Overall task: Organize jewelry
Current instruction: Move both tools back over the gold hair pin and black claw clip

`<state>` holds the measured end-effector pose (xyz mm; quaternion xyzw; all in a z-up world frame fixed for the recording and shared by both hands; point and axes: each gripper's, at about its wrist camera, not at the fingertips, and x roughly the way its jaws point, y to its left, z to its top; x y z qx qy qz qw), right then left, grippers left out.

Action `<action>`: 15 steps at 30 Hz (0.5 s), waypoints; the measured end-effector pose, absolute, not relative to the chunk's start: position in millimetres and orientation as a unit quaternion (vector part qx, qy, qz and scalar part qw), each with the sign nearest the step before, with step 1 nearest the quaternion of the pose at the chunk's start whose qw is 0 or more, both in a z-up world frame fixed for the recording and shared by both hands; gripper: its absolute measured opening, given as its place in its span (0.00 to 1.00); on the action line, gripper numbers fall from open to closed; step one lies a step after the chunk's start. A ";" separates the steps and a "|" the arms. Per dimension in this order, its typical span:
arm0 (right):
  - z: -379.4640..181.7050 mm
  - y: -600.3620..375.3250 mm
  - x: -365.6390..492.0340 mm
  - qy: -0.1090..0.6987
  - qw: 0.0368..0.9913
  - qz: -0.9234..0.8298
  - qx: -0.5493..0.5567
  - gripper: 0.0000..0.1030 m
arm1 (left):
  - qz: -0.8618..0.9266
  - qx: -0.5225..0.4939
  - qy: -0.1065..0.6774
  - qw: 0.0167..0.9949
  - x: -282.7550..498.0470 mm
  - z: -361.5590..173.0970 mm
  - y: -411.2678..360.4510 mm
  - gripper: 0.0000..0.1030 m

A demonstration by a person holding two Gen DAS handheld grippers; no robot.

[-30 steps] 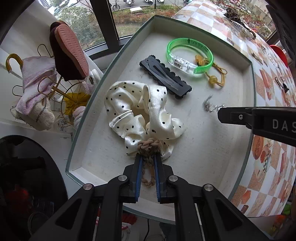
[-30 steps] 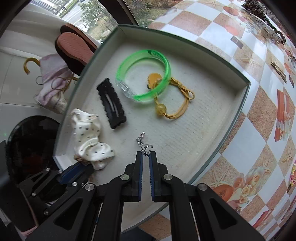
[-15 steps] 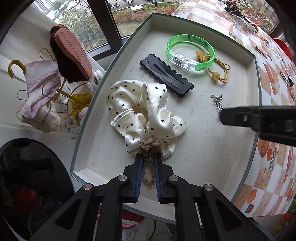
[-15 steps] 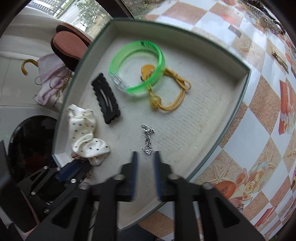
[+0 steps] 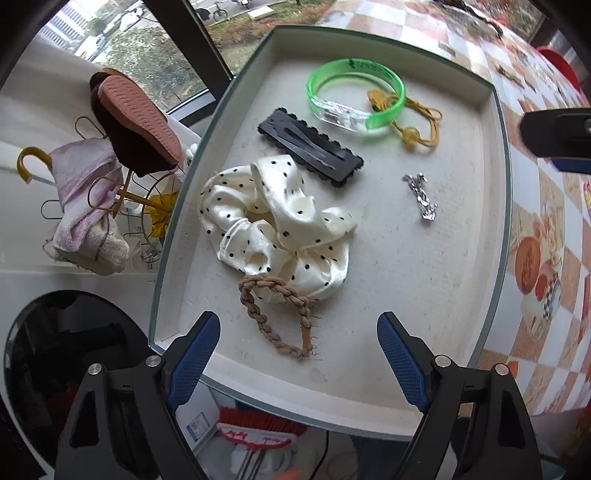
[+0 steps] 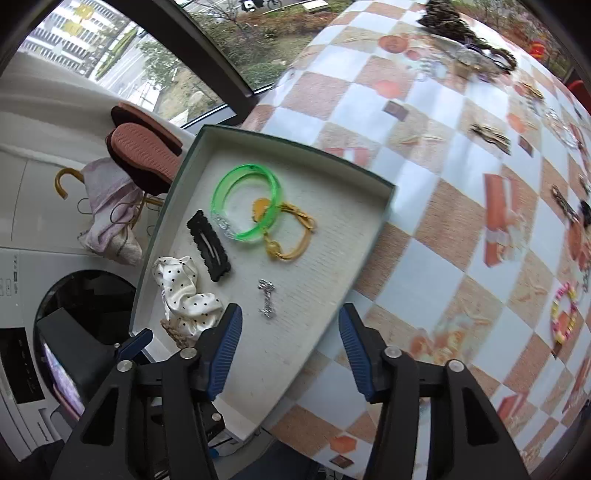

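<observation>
A shallow white tray (image 5: 491, 236) (image 6: 354, 236) holds a polka-dot scrunchie (image 5: 280, 225) (image 6: 184, 291), a tan braided hair tie (image 5: 275, 314), a black hair clip (image 5: 310, 144) (image 6: 208, 251), a green bangle (image 5: 354, 96) (image 6: 245, 203), a yellow cord tie (image 5: 417, 125) (image 6: 291, 236) and a small silver chain (image 5: 421, 195) (image 6: 267, 299). My left gripper (image 5: 297, 350) hangs over the braided tie, jaws opening wide, pads clear of it. My right gripper (image 6: 290, 350) is raised above the tray's near edge, jaws opening, nothing between them; the silver chain lies just beyond.
A checkered tablecloth (image 6: 443, 184) carries more jewelry: dark pieces at the far end (image 6: 465, 33), small clips (image 6: 491, 134), a pink bead bracelet (image 6: 563, 314). Left of the tray, below table level, stand a wire rack with a slipper (image 5: 136, 114) and a washing machine (image 6: 44, 295).
The left gripper opened and let go of the braided tie, which now lies in the tray. The right gripper released the silver chain, opened, and rose up and back.
</observation>
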<state>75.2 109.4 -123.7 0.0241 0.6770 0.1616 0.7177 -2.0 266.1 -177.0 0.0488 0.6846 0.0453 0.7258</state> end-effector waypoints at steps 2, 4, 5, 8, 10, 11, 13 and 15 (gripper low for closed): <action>-118.8 105.5 72.9 0.676 0.720 0.158 0.017 0.59 | 0.042 0.059 0.688 0.722 0.5 -176.4 263.4 0.87; -114.8 102.8 72.1 0.674 0.721 0.161 0.015 0.62 | 0.044 0.068 0.687 0.722 2.9 -173.1 259.0 0.88; -112.4 100.4 71.0 0.672 0.722 0.161 0.014 0.62 | 0.044 0.070 0.686 0.723 4.1 -171.2 257.2 0.92; -107.9 91.2 71.4 0.670 0.725 0.158 0.017 0.68 | 0.043 0.078 0.677 0.731 9.8 -161.0 252.1 1.00; -104.7 83.5 73.0 0.667 0.728 0.156 0.023 0.75 | 0.038 0.083 0.672 0.734 12.9 -155.8 248.7 1.00; -103.5 79.6 74.2 0.666 0.730 0.154 0.026 0.76 | 0.036 0.087 0.670 0.736 15.0 -153.0 246.0 1.00; -100.9 71.6 75.7 0.663 0.732 0.150 0.030 0.78 | 0.033 0.092 0.668 0.738 17.5 -149.1 240.8 1.00; -97.7 60.0 78.0 0.660 0.736 0.145 0.034 0.81 | 0.028 0.097 0.665 0.740 20.3 -144.3 232.8 1.00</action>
